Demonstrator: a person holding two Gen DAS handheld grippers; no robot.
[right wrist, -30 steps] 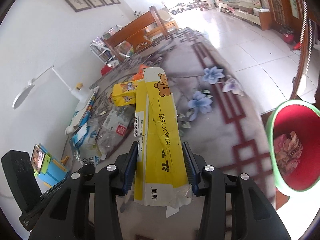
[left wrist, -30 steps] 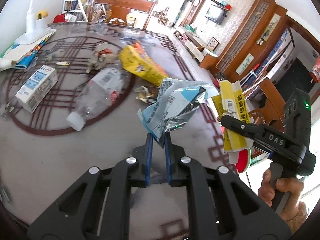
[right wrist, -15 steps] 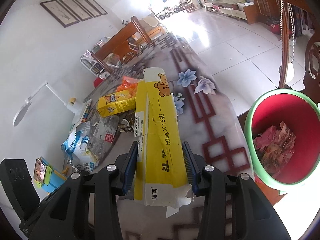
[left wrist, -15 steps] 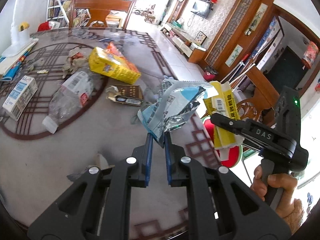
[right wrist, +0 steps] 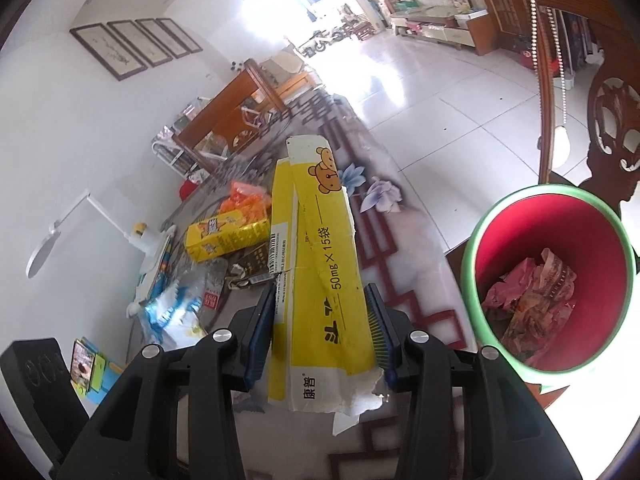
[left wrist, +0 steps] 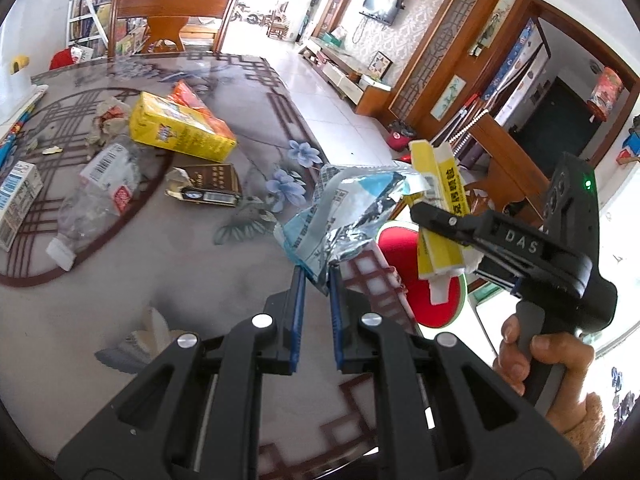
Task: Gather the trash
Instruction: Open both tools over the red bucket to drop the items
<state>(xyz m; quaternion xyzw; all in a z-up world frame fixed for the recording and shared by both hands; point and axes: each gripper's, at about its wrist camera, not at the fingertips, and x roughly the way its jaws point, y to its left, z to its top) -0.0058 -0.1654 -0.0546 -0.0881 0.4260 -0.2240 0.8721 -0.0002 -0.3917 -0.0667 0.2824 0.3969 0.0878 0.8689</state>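
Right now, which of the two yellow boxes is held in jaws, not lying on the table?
The flattened yellow box with the bear, clamped in the right gripper; the yellow juice carton lies on the table.

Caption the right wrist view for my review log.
Right gripper clamps a flattened yellow cardboard box beside the red, green-rimmed bin.

Two grippers [left wrist: 316,276] [right wrist: 320,304], one red bin [right wrist: 472,264], two yellow cartons [right wrist: 320,280] [left wrist: 180,132], one crushed bottle [left wrist: 96,196].

Bin [left wrist: 416,304] mostly hidden behind wrapper [left wrist: 352,216], carton [left wrist: 438,216].
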